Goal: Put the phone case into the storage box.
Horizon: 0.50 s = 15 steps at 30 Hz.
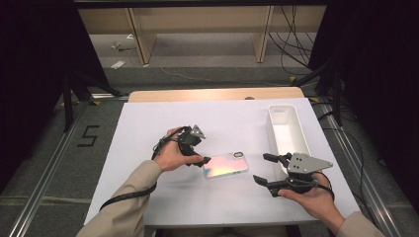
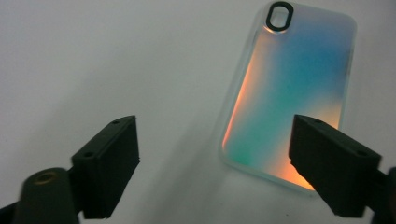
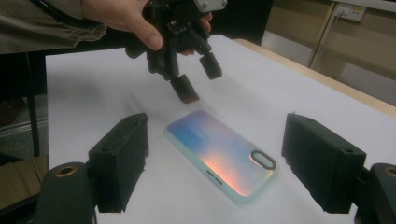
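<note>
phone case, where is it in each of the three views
High view: the phone case lies flat at the table's centre, between the left gripper and right gripper.
Left gripper view: upper right, beyond the open jaws, camera hole at top.
Right gripper view: centre, between the open jaws, below the left gripper.
Shared landmark: the case's dark-rimmed camera hole.

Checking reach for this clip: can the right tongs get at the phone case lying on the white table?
Probably yes. The right tongs stand open beside the phone case, with bare table between them. The left tongs, also open, hover over its far end, not touching it.
</note>
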Each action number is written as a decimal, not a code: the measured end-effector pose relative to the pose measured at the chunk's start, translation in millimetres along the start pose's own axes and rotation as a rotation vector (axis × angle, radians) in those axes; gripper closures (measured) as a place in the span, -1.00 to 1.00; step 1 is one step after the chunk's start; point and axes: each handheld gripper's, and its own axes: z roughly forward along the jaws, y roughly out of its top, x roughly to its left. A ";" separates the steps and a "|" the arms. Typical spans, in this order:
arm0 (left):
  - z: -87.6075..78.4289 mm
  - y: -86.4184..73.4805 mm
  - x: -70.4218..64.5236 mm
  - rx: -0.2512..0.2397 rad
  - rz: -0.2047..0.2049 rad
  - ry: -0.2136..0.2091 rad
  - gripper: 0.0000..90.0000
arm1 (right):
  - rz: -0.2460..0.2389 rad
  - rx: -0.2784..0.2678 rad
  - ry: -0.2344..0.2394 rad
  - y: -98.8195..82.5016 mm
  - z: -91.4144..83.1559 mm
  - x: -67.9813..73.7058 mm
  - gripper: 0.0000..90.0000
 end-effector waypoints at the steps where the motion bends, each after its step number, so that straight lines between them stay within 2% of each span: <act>1: 0.9 0.3 -1.2 0.004 0.011 -0.002 -0.68 | -0.001 0.000 0.000 0.1 0.0 0.1 -0.47; 5: 4.2 2.0 -6.5 0.018 0.042 -0.021 -0.85 | 0.000 -0.004 0.000 0.3 -0.2 0.2 -0.47; 15: 6.9 7.4 -18.6 0.026 0.098 -0.045 -0.98 | 0.001 -0.003 0.001 0.3 -0.1 0.3 -0.47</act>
